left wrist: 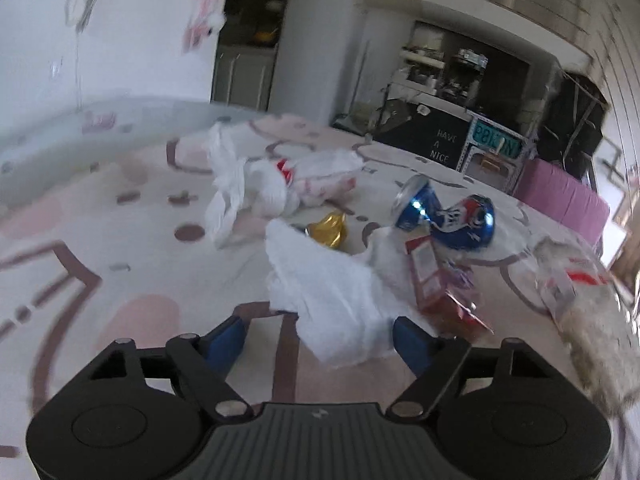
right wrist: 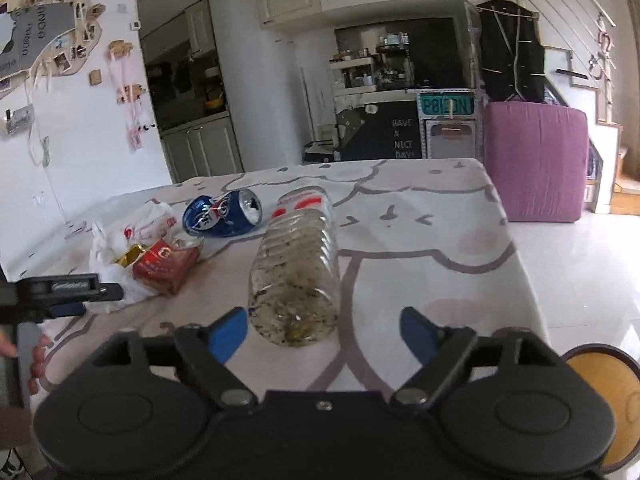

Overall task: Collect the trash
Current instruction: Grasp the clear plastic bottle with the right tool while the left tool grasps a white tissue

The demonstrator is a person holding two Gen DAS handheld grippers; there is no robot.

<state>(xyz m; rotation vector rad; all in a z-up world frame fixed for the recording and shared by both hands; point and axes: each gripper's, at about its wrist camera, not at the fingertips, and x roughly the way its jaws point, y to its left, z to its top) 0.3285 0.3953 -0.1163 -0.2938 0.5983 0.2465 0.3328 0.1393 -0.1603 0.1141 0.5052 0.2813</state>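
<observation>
- Low in the left wrist view, the left gripper (left wrist: 320, 334) stands with its blue fingers (left wrist: 224, 340) spread, and a crumpled white tissue (left wrist: 332, 296) lies between them; whether the pads touch it I cannot tell, since the picture is blurred.
- Just above the tissue sits a gold foil wrapper (left wrist: 329, 230), and to its right a red carton (left wrist: 432, 280) lies below a crushed blue can (left wrist: 448, 216).
- Toward the upper middle, a white plastic bag (left wrist: 272, 184) rests on the patterned tablecloth (left wrist: 120, 248).
- Across the bottom of the right wrist view, the right gripper (right wrist: 324, 330) is released, fingers apart and clear of a clear plastic bottle (right wrist: 298, 268) lying on its side, its base between the tips.
- Left of the bottle lie the blue can (right wrist: 224, 212), the red carton (right wrist: 166, 264) and the bag (right wrist: 132, 226).
- At the left edge the left gripper (right wrist: 80, 294) reaches in by the tissue (right wrist: 116, 296).
</observation>
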